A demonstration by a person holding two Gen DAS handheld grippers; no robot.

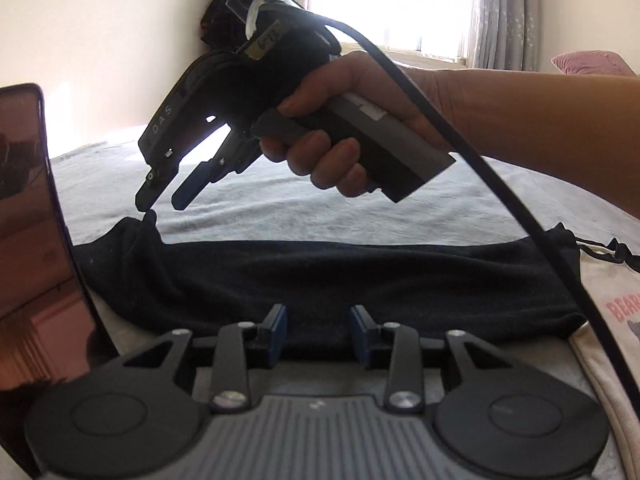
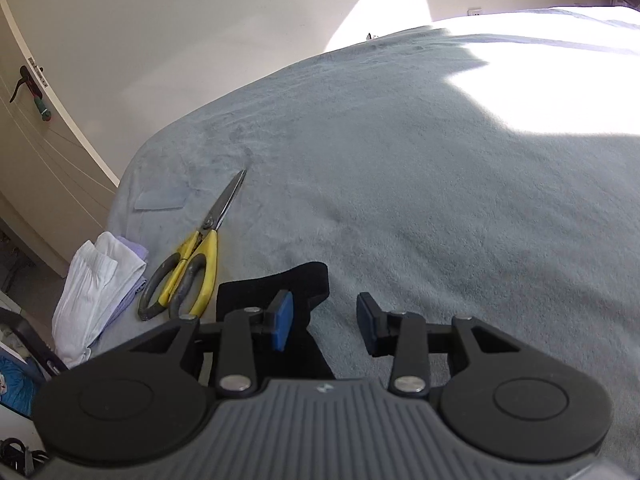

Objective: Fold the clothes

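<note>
A dark garment (image 1: 320,280) lies folded in a long band across the grey-blue bed cover (image 1: 320,208). My left gripper (image 1: 318,330) hovers over its near edge, blue pads apart and nothing pinched between them. A hand holds my right gripper (image 1: 164,200) just above the band's far-left corner, fingers spread. In the right wrist view that corner of the dark garment (image 2: 256,292) lies under the left pad of the right gripper (image 2: 324,320). The jaws stand open with bare bed cover (image 2: 400,160) between them.
Yellow-handled scissors (image 2: 192,264) lie left of the corner, beside stacked white and lilac cloth (image 2: 96,292) at the bed's edge. A pale printed garment (image 1: 612,320) lies right of the dark band. A glossy dark panel (image 1: 32,240) stands at left. The right gripper's cable (image 1: 500,184) hangs across.
</note>
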